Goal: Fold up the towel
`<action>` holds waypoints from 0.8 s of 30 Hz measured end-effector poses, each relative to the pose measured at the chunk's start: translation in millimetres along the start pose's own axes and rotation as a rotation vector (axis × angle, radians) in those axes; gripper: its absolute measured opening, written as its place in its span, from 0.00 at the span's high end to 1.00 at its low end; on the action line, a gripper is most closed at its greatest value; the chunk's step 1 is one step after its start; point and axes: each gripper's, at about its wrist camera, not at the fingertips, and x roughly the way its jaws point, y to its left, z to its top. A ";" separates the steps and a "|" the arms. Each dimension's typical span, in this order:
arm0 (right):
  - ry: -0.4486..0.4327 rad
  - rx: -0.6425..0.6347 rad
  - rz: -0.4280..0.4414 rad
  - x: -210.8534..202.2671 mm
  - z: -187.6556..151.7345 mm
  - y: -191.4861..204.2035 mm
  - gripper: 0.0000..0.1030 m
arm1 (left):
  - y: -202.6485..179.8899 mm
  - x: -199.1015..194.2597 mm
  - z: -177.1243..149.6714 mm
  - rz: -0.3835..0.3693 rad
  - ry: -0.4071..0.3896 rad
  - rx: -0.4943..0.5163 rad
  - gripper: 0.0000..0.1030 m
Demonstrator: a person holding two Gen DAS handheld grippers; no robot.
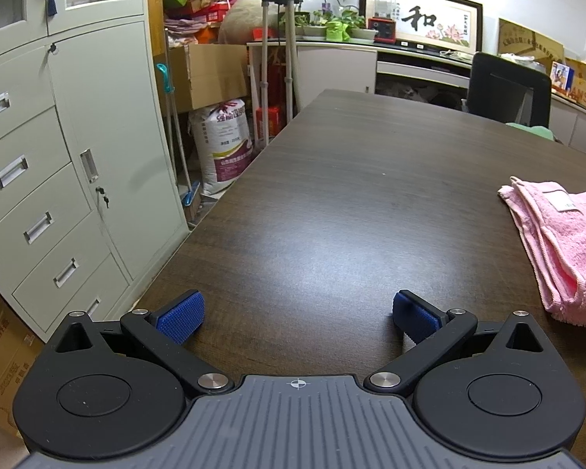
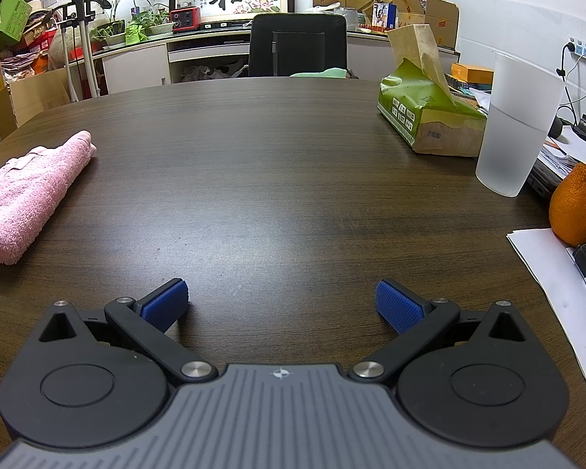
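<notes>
Pink towel [image 1: 558, 250] lies on the dark wood table [image 1: 332, 195], between the two tools: off to the right in the left wrist view, off to the left in the right wrist view [image 2: 23, 195]. It looks folded over already, several layers stacked, a white label showing on top near the far end. Whether another fold is wanted I cannot judge; the near end runs out of frame in both views, so its full extent is uncertain.

Risks from here:
- A pinch at the layered edge may catch only the top ply, or all plies at once. Either would drag the stack askew instead of turning one clean fold.
- Terry cloth on a smooth table slides easily. A pull from one side alone would probably shift the whole bundle.
- On the right side stand a frosted plastic cup [image 2: 517, 129], seemingly part full, a green tissue pack [image 2: 429, 117], an orange [image 2: 576, 207] and white papers [image 2: 543, 265]. A wide swing of the right tool could tip the cup onto the papers.

Tools:
- Left tool [image 1: 297, 314]: jaws spread wide, blue pads well apart, nothing between them, only bare table ahead. Not touching the towel.
- Right tool [image 2: 281, 305]: the same, fully released and empty, clear of towel and clutter.
</notes>
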 end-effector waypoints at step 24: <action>0.000 0.000 0.000 0.1 -0.1 0.0 0.00 | -1.0 0.0 0.0 -0.006 0.000 0.005 0.00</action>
